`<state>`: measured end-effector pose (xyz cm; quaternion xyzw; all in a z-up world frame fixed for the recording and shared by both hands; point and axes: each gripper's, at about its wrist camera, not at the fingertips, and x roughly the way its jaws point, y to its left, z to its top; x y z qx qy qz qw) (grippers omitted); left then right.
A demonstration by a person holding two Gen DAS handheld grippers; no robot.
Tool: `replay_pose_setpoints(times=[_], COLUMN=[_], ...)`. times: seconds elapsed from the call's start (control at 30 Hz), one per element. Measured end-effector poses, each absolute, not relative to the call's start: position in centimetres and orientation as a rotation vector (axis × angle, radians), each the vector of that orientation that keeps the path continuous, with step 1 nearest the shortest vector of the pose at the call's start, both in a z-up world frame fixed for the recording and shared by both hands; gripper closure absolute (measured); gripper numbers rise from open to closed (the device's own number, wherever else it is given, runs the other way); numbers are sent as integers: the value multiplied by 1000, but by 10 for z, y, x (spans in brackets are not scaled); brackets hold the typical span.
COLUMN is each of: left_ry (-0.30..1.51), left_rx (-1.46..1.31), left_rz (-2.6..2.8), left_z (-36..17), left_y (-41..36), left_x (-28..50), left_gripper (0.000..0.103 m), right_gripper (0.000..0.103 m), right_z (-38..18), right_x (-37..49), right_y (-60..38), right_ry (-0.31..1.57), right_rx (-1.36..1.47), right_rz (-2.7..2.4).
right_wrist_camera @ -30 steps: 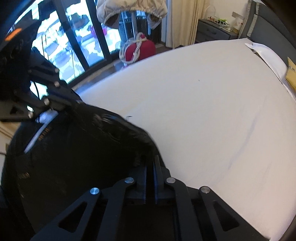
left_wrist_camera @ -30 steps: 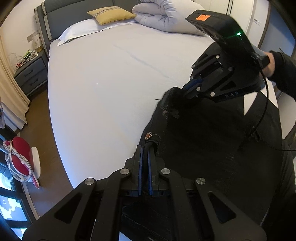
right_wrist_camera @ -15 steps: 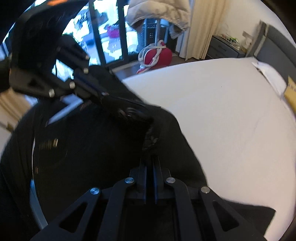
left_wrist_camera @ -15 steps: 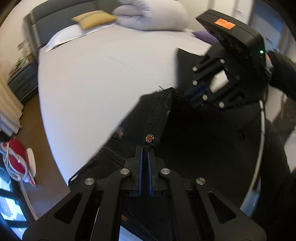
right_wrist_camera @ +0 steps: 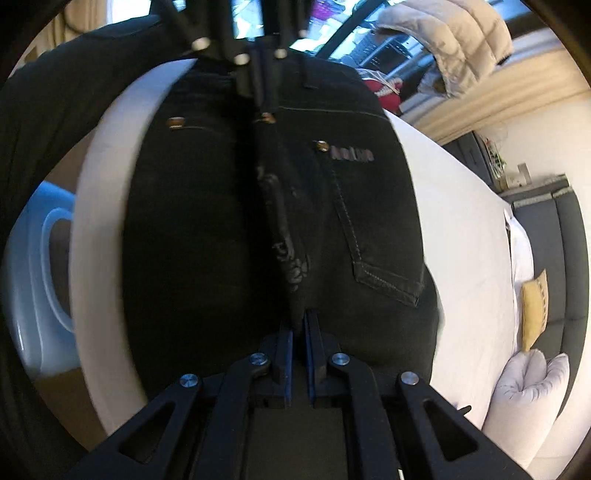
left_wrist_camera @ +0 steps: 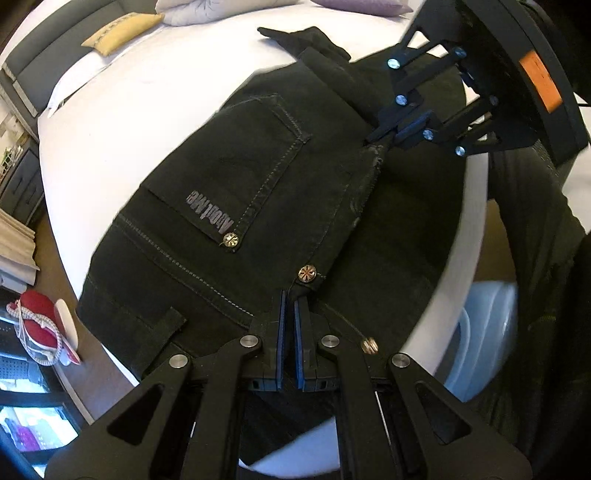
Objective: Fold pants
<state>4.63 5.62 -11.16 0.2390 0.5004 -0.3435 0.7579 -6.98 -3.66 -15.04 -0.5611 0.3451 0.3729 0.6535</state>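
The left tool [left_wrist_camera: 290,306] had its blue-padded jaws drawn narrow, pinching the waistband of the black denim pants [left_wrist_camera: 258,192] just beneath a round copper rivet [left_wrist_camera: 307,273]. The pants lay spread across the near corner of the white-sheeted bed [left_wrist_camera: 122,110], the back pocket [left_wrist_camera: 255,155] with its grey printed lettering facing up and a second rivet at the pocket's corner. Past the pocket, the right tool [left_wrist_camera: 388,136] was clamped on a bunched ridge of the same pants near the crotch seam, its jaws narrow on the cloth.

From the right wrist view, the right tool [right_wrist_camera: 299,325] gripped that raised fold, which ran straight away to the left tool [right_wrist_camera: 264,99] at the waistband, so the cloth stood as a ridge between the two.

Beside the bed's edge on the floor stood a pale blue plastic basket [left_wrist_camera: 484,332]; its contents could not be made out, only a shadowed interior through a handle cutout [right_wrist_camera: 55,258].

Farther off, a mustard yellow cushion [left_wrist_camera: 122,29] and a rolled white duvet [right_wrist_camera: 524,391] rested near the grey headboard [left_wrist_camera: 40,48]. A red round bag with white rope [left_wrist_camera: 37,317] sat on the floor by the window, and a grey nightstand [left_wrist_camera: 18,181] stood at the bed's far side.
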Motion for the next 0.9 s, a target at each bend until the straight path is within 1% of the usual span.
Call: replay_pose_setpoints(times=[0.2, 0.37, 0.6, 0.83, 0.9], left_ry=[1112, 1124, 1126, 1130, 1120], left_rx=[520, 522, 514, 504, 513], left_rz=[-746, -757, -764, -760, -744], left_z=[-113, -121, -120, -117, -117], left_y=[67, 64, 67, 76, 77], left_x=[27, 4, 1, 4, 1], left_gripper=[100, 100, 100, 100, 98], right_gripper=[96, 96, 96, 96, 96], right_z=[-156, -162, -160, -166, -167], right_x=[-98, -123, -122, -153, -153], right_y=[-18, -22, -25, -26, -25], right_ry=[736, 724, 722, 721, 724], right_rx=[-1319, -1361, -1375, -1387, -1394], right_rz=[827, 827, 802, 788, 780])
